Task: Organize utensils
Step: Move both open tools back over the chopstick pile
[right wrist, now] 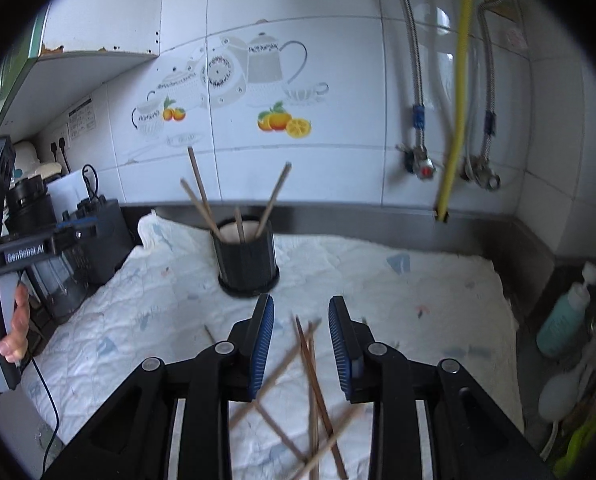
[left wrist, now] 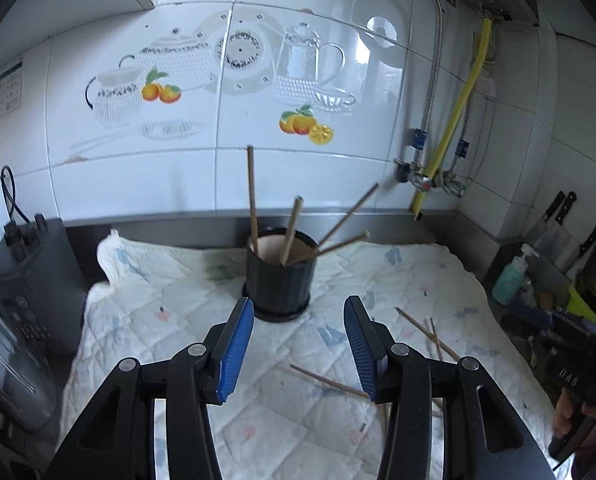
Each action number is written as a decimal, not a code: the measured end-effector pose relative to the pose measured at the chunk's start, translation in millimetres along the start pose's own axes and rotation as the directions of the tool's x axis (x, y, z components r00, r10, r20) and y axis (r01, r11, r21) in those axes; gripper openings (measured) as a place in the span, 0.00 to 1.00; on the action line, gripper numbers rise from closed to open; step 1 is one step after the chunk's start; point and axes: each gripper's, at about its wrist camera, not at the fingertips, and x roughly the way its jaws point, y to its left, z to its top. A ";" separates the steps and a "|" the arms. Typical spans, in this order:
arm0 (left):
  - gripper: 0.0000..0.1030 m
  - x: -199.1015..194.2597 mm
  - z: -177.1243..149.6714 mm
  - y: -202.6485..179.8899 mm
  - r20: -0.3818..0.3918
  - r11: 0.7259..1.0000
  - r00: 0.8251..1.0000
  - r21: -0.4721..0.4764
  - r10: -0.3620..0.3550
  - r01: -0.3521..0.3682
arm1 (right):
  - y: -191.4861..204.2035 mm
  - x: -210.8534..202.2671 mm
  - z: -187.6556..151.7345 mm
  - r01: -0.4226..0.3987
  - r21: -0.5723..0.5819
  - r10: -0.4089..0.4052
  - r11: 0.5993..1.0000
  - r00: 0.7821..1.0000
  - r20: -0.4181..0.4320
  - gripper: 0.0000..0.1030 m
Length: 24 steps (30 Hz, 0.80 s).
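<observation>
Looking along the left gripper [left wrist: 299, 344], its blue-padded jaws stand wide apart with nothing between them, hovering above the quilted cloth [left wrist: 170, 312]. At twelve o'clock from the jaws sits the black utensil holder [left wrist: 279, 280] on its saucer, four wooden chopsticks [left wrist: 252, 196] leaning out of it at different angles. Loose chopsticks [left wrist: 426, 332] lie on the cloth at about three o'clock of the jaws; one runs under the right-hand finger, its far end hidden. At the four o'clock edge the other handle and a hand [left wrist: 566, 416] are cut off by the frame.

From the right wrist, the right gripper [right wrist: 301, 340] has its jaws narrowly apart, hanging over a crossed heap of loose chopsticks [right wrist: 310, 364]. These are blurred, so whether the pads touch any of them I cannot tell; none looks pinched. The holder [right wrist: 247, 264] stands at eleven o'clock from the jaws, just beyond them. At nine o'clock a hand [right wrist: 16, 332] grips the left gripper's handle, partly cut off. A teal pump bottle [right wrist: 564, 320] stands at three o'clock, off the cloth.
</observation>
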 end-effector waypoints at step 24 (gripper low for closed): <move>0.51 29.4 -99.7 -18.9 -0.167 0.994 0.983 -0.090 -0.079 0.064 | 10.9 22.3 -111.9 -0.085 0.079 0.099 0.993 0.975 -0.198 0.31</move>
